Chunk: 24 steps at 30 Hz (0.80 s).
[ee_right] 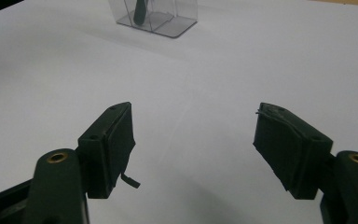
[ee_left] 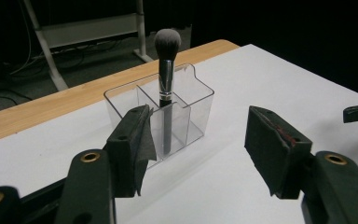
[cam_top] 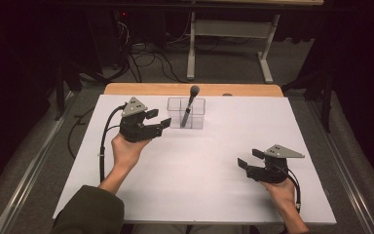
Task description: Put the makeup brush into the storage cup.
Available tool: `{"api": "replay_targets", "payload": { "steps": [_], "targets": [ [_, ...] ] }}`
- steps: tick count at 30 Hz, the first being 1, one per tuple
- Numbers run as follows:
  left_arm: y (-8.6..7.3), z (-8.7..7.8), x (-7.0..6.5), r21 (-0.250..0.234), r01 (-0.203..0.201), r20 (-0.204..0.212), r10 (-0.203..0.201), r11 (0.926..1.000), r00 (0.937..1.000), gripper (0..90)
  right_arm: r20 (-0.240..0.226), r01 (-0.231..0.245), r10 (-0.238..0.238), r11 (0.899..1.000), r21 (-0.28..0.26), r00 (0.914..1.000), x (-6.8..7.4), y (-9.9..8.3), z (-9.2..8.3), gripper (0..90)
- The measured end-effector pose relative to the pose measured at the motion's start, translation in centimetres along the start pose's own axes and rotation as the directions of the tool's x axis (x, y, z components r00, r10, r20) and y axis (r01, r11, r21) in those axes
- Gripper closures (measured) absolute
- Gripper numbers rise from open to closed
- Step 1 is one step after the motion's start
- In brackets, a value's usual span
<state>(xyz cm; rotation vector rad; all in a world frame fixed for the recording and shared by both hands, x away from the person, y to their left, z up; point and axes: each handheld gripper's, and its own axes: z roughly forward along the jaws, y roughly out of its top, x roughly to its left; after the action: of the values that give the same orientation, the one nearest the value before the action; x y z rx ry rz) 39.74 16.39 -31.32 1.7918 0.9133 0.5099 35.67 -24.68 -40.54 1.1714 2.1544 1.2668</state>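
The left gripper is hovering with its jaws spread apart and nothing between them, its pads pressing on nothing. It is sitting at the far left of the table, just to the left of the clear organizer, with the jaw tips pointing right toward it but staying apart from its wall. In the left gripper view the organizer is showing beyond the left jaw, and the gap between the jaws is opening onto bare white surface to its right.

The makeup brush is standing in the organizer, handle end down inside a compartment and its grey bristle head up, above the rim. Its long axis is running nearly upright, leaning slightly so that the head is tipping toward the far side of the table. In the left gripper view the brush is rising against the inner divider, its metal ferrule just above the rim.

The right gripper is also released, jaws wide and empty, resting at the near right of the white table top, well apart from the organizer, its jaws pointing left. Each gripper is being held by a hand coming in from the near edge, with a dark sleeve on the left arm.
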Motion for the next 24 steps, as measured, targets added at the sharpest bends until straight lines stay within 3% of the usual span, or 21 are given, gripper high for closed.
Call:
{"api": "replay_targets", "payload": {
  "steps": [9, 24],
  "targets": [
    [-0.4, -0.7, -0.4, 0.003, -0.031, -0.015, 0.031, 0.9995, 0.9994, 40.3, -0.001, 0.001, -0.001, 1.0, 0.0, 1.0, 0.0, 0.0, 0.0, 30.2],
    [-1.2, -1.9, 0.1, 0.005, -0.024, -0.042, 0.024, 0.9997, 0.9989, 40.2, -0.002, 0.001, -0.001, 1.0, 0.004, 1.0, 0.0, 0.0, 0.0, 30.2]
  ]
}}
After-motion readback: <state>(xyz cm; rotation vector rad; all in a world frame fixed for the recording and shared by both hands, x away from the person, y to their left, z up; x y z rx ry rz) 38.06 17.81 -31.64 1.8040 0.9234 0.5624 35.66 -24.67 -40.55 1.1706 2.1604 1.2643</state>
